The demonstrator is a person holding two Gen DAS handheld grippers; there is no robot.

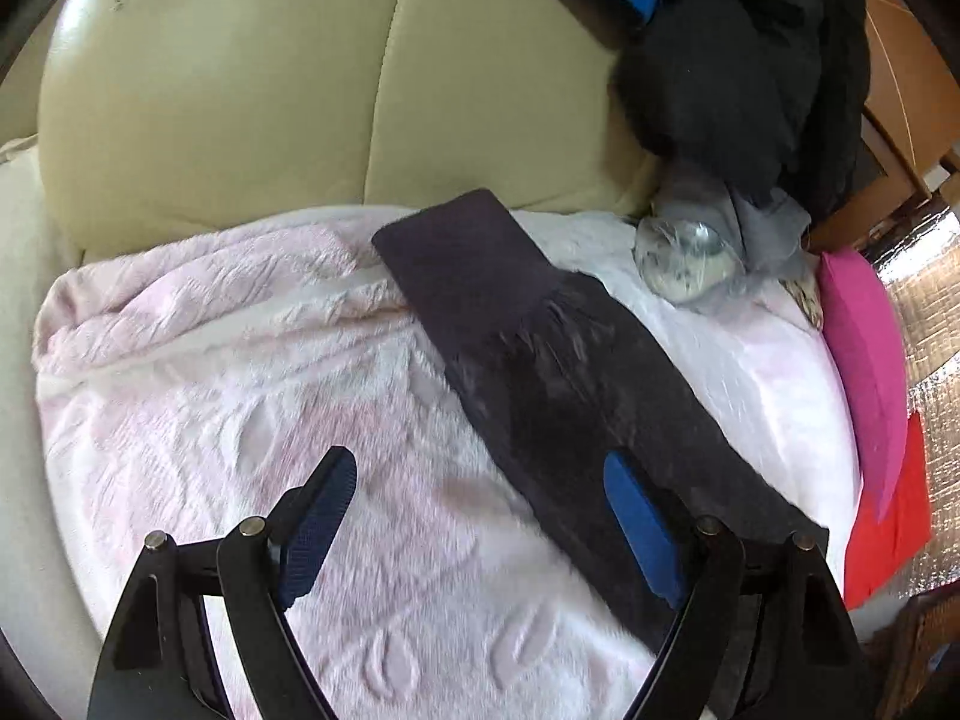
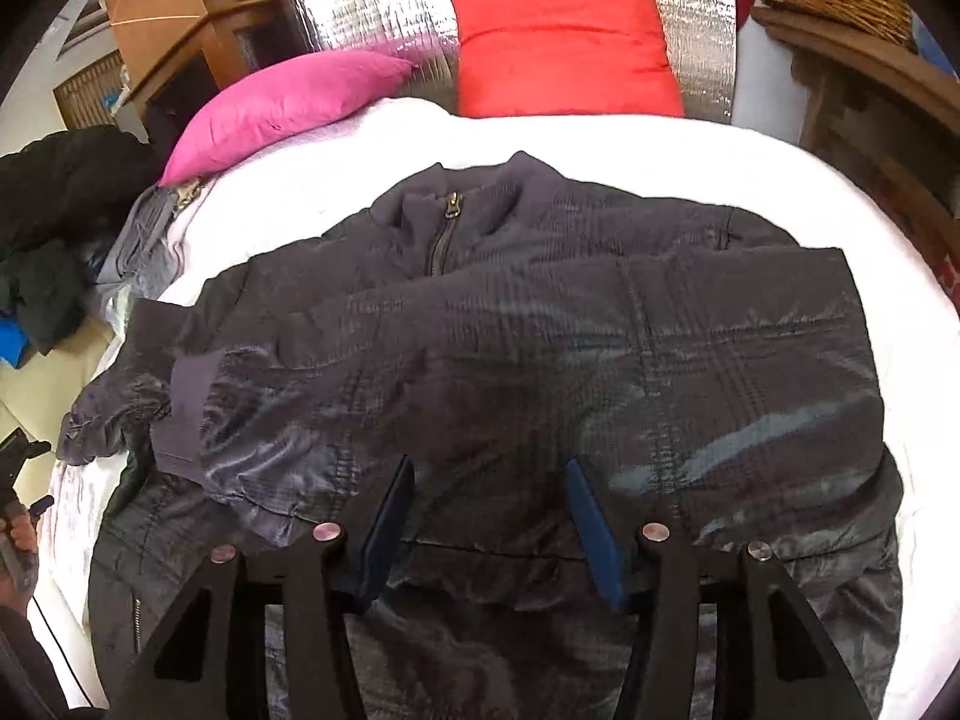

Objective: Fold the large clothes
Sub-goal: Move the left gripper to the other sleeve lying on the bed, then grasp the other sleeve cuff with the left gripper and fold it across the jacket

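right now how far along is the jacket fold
Early on. Done: the dark jacket lies spread on the white blanket, zipped at the collar, one sleeve folded across its front. In hand: nothing; the right gripper and left gripper are both open. Left: the other sleeve still stretches out, and the body is unfolded.

My right claw (image 2: 489, 525) covers part of the jacket (image 2: 540, 348), whose lower hem runs off the picture's bottom edge. In my left view only one sleeve (image 1: 540, 372) shows, motion-blurred. The bagged object (image 1: 684, 252) stays unidentifiable.
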